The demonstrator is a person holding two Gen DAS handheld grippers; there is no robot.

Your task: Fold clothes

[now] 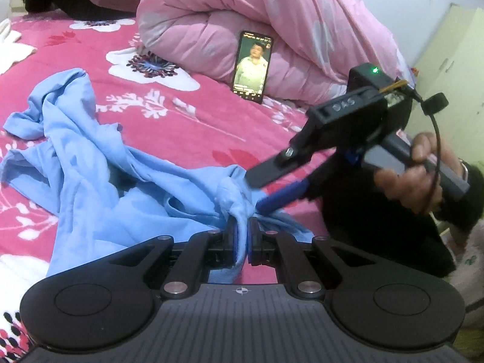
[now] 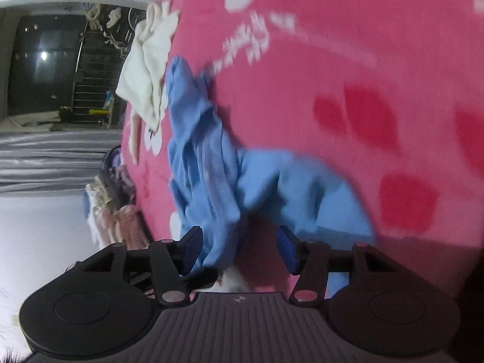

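Note:
A crumpled light-blue garment (image 1: 90, 166) lies spread on the pink flowered bed sheet (image 1: 196, 121). My left gripper (image 1: 241, 239) is shut on a bunched edge of it, and the cloth runs down between the pads. My right gripper (image 1: 255, 192) comes in from the right, rolled on its side, with its fingertips at the same bunch just beyond the left gripper. In the right wrist view, which is blurred, the right gripper (image 2: 239, 248) stands open. A fold of the blue garment (image 2: 211, 166) hangs between its blue pads, close to the left one.
A phone (image 1: 252, 66) with a lit screen leans against a rolled pink quilt (image 1: 242, 15) at the back. A white garment (image 2: 148, 69) lies near the bed's edge, with a heap of clothes (image 2: 115, 205) beside the bed. A hand (image 1: 417, 169) grips the right gripper's handle.

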